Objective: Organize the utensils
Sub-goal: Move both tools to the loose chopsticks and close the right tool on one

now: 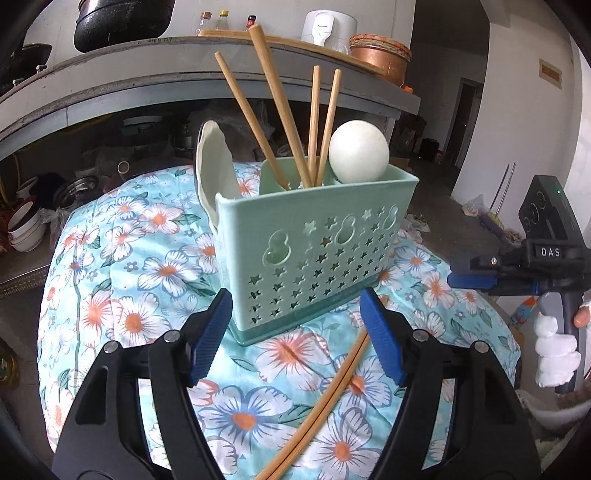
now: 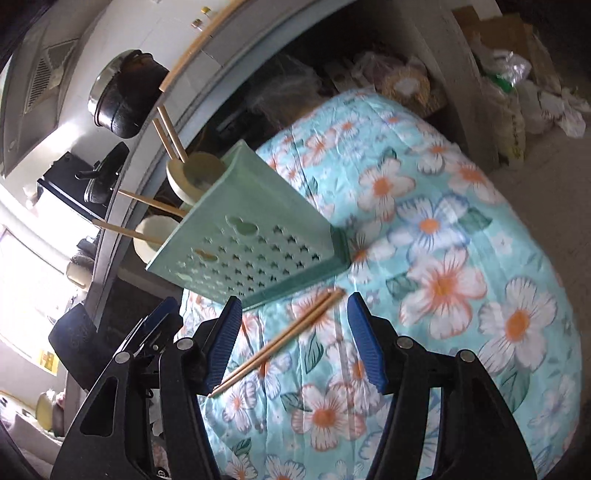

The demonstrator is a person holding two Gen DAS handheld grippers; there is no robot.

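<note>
A mint-green perforated utensil caddy (image 1: 317,251) stands on a floral cloth (image 1: 147,280). It holds several wooden chopsticks (image 1: 280,122) and two white spoons (image 1: 358,151). One loose pair of chopsticks (image 1: 325,398) lies flat on the cloth in front of it. My left gripper (image 1: 295,328) is open just before the caddy's base, with the far end of the loose pair between its fingers, untouched. My right gripper (image 1: 461,277), held by a gloved hand, hovers at the right. In the right wrist view, my right gripper (image 2: 295,332) stands open over the loose pair (image 2: 280,343), near the caddy (image 2: 251,251).
A grey counter (image 1: 110,74) runs behind the cloth, with a black pot (image 1: 122,22), bottles (image 1: 221,20), a white appliance (image 1: 328,24) and a copper pot (image 1: 380,55). Bowls (image 1: 26,229) are stacked at the far left. The cloth falls away at its rounded edges.
</note>
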